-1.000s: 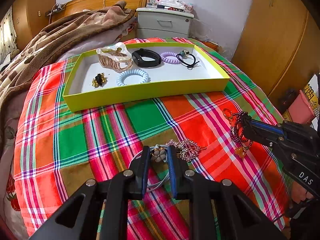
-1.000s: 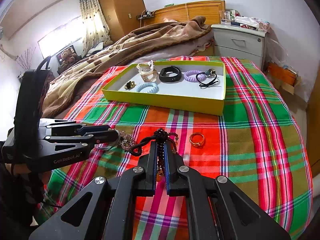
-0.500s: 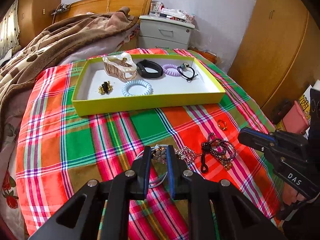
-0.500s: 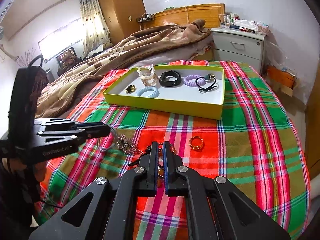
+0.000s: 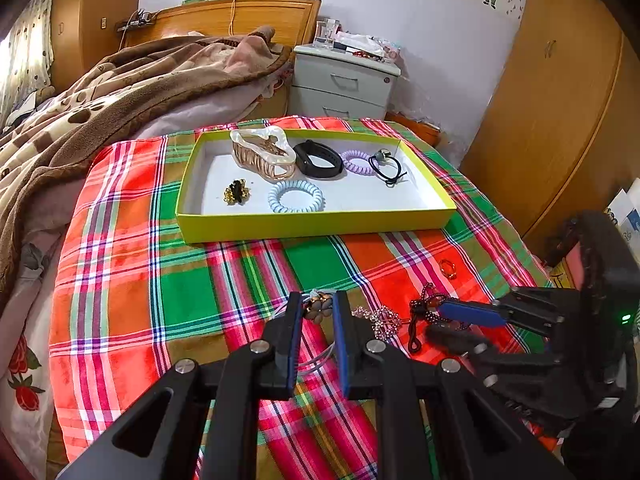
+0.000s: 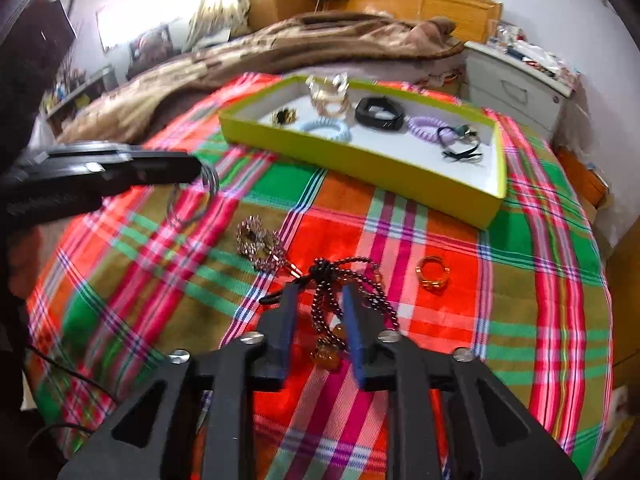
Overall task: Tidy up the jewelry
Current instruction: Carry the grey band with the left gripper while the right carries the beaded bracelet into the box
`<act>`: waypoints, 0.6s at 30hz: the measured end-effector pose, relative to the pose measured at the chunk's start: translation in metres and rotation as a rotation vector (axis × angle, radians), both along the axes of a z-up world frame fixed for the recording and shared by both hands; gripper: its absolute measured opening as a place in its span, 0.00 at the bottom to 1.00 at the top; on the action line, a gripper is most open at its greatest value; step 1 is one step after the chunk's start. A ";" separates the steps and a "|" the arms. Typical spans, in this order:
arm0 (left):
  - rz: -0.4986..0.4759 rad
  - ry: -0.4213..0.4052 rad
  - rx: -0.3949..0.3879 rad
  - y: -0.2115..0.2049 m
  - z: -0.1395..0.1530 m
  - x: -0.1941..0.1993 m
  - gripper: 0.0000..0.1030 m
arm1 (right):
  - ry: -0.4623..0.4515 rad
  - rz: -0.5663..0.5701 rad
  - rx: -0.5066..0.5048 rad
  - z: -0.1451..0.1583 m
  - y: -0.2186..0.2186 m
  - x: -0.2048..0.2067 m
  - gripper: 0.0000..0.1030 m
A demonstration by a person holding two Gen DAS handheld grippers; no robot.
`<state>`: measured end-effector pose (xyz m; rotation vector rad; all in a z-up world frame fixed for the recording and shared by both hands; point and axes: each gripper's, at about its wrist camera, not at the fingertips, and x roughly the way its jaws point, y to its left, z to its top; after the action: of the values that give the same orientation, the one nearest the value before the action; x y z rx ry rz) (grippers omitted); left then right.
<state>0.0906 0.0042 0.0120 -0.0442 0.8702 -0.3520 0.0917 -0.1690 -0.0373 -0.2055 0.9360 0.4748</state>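
Left wrist view: left gripper (image 5: 316, 312) clamped on a flower-charm silver wire bangle (image 5: 318, 307), above the plaid cloth (image 5: 132, 280). Yellow-green shallow cardboard tray (image 5: 316, 226) beyond holds a pale blue spiral hair tie (image 5: 296, 197).

Right wrist view: right gripper (image 6: 320, 298), fingers parted, straddles a dark beaded bracelet (image 6: 340, 276) lying on the cloth; small gold ring (image 6: 432, 274) near it.

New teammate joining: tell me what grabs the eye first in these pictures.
The bright plaid cloth on the bed, with a yellow-green tray of hair ties and a clip at its far side. Nearer, the right tool straddles a dark beaded bracelet, an orange ring to its right.
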 end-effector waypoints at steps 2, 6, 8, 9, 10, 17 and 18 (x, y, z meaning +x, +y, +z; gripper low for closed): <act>0.002 0.000 -0.001 0.001 0.000 0.000 0.15 | -0.002 0.005 -0.021 -0.002 0.003 0.001 0.35; 0.001 0.000 -0.005 0.002 0.001 0.000 0.15 | 0.002 -0.007 -0.023 -0.003 0.000 0.003 0.30; 0.002 -0.001 -0.006 0.002 0.002 0.000 0.15 | 0.004 -0.017 -0.022 -0.002 -0.001 0.005 0.06; 0.000 -0.003 -0.005 0.002 0.003 -0.001 0.15 | 0.007 -0.026 -0.016 -0.002 -0.002 0.005 0.06; -0.002 -0.005 -0.004 0.002 0.004 -0.001 0.15 | 0.006 -0.028 -0.019 -0.001 -0.002 0.005 0.06; 0.004 -0.030 0.001 0.005 0.016 0.000 0.15 | -0.056 -0.065 0.048 0.026 -0.012 -0.002 0.06; 0.003 -0.035 0.002 0.005 0.018 0.001 0.15 | -0.067 -0.074 0.058 0.031 -0.015 -0.001 0.06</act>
<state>0.0919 0.0096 0.0305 -0.0377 0.8360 -0.3480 0.0909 -0.1840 -0.0067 -0.1331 0.8608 0.4238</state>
